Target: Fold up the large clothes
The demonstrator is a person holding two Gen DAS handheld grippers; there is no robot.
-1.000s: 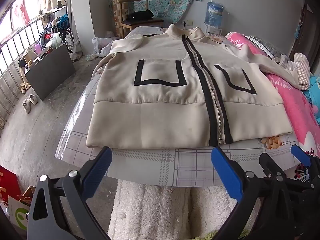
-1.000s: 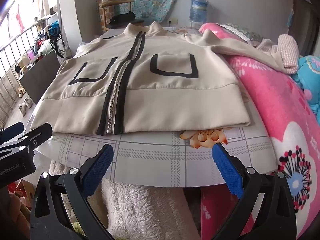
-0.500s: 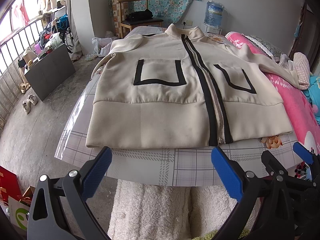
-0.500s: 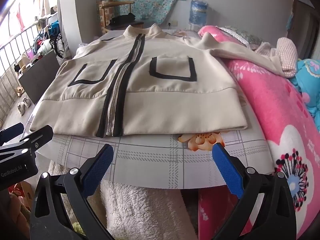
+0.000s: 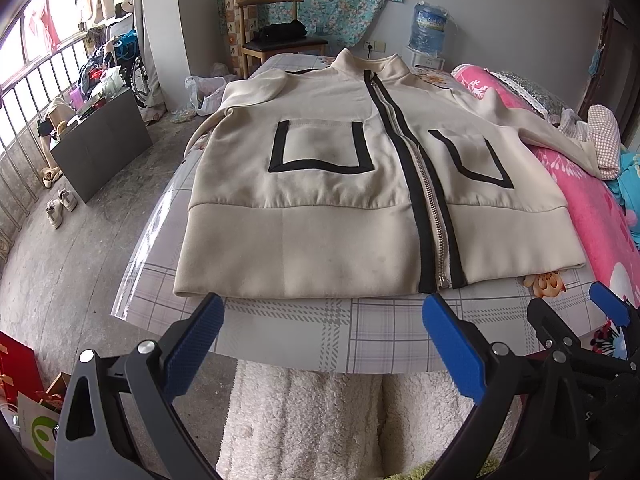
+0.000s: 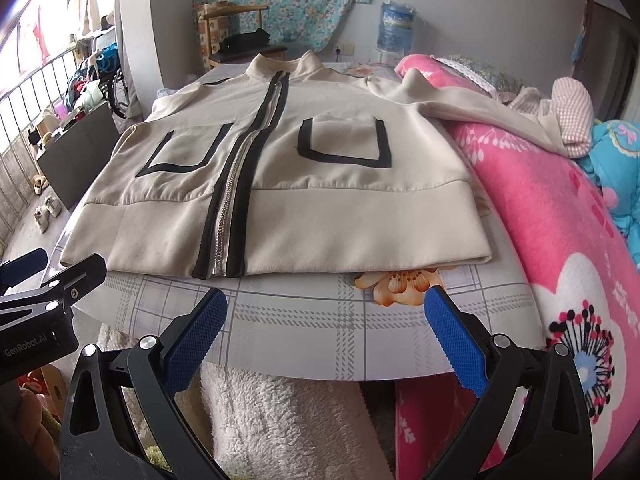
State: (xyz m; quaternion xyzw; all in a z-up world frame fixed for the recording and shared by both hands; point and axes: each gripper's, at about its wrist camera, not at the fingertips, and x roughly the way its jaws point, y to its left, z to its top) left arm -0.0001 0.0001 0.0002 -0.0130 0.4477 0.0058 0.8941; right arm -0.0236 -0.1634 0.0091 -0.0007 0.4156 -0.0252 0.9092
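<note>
A cream zip-up jacket (image 5: 332, 208) with black pocket outlines and a black zipper band lies flat, front up, on a table with a grey checked cover (image 5: 304, 332). It also shows in the right wrist view (image 6: 320, 208). Its right sleeve (image 6: 480, 108) drapes onto the pink blanket. My left gripper (image 5: 320, 340) is open and empty, just short of the hem's left half. My right gripper (image 6: 324, 328) is open and empty, in front of the hem near the zipper end.
A pink flowered blanket (image 6: 560, 240) lies right of the table. A white fluffy cloth (image 5: 304, 420) hangs below the front edge. A wooden chair (image 5: 276, 36) and water bottle (image 5: 430, 28) stand behind. A grey cabinet (image 5: 96, 144) and shoes are on the floor at left.
Both grippers have drifted slightly; the right gripper's view has shifted a little to the right and lower. The jacket has not moved.
</note>
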